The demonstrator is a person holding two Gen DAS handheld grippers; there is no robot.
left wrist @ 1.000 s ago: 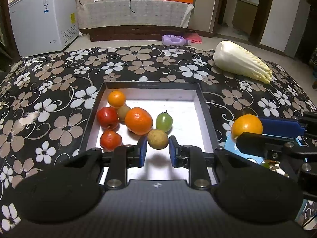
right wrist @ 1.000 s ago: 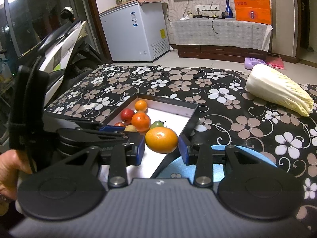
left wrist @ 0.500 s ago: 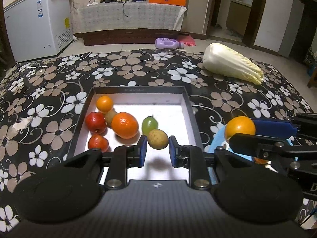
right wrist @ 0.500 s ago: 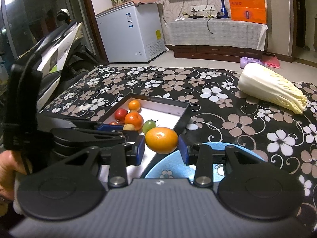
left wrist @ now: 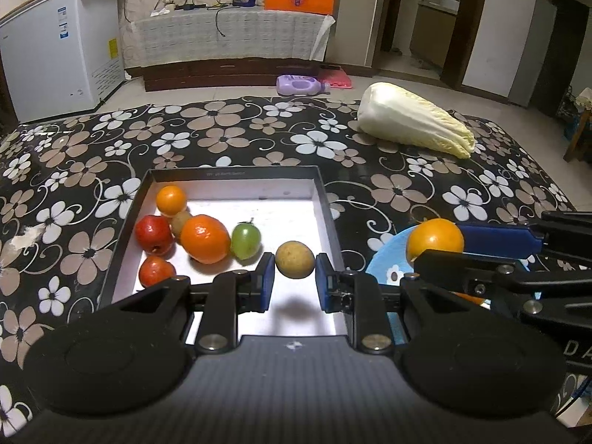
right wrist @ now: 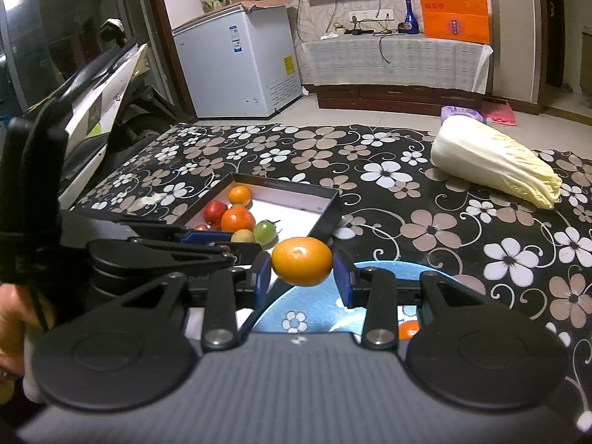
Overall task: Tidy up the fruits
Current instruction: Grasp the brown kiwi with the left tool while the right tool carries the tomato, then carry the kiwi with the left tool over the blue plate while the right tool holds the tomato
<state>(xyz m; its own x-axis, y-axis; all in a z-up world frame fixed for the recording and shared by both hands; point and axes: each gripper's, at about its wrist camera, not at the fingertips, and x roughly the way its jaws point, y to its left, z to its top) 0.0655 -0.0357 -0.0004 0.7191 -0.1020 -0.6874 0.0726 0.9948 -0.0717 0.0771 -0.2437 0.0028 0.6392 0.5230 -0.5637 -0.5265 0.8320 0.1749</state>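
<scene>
My left gripper point(left wrist: 295, 281) is shut on a small yellow-brown fruit point(left wrist: 295, 264) and holds it above the black tray point(left wrist: 259, 172) with a white floor. In the tray lie a big orange point(left wrist: 204, 238), a small orange point(left wrist: 171, 199), two red fruits point(left wrist: 153, 234), a green fruit point(left wrist: 245, 240) and a brown one. My right gripper point(right wrist: 301, 277) is shut on an orange point(right wrist: 301, 266) above a blue plate point(right wrist: 318, 314). The plate also shows in the left wrist view point(left wrist: 388, 262). Another orange piece point(right wrist: 408, 329) lies on the plate, mostly hidden.
A napa cabbage point(left wrist: 414, 125) lies on the far right of the flowered black cloth point(left wrist: 222, 137). A white freezer point(left wrist: 59, 63) and a low cabinet stand beyond. A scooter point(right wrist: 92, 111) stands at the left edge in the right wrist view.
Both grippers have risen and drawn back a little with their fruits held. The tray and the cabbage look farther away and smaller.
</scene>
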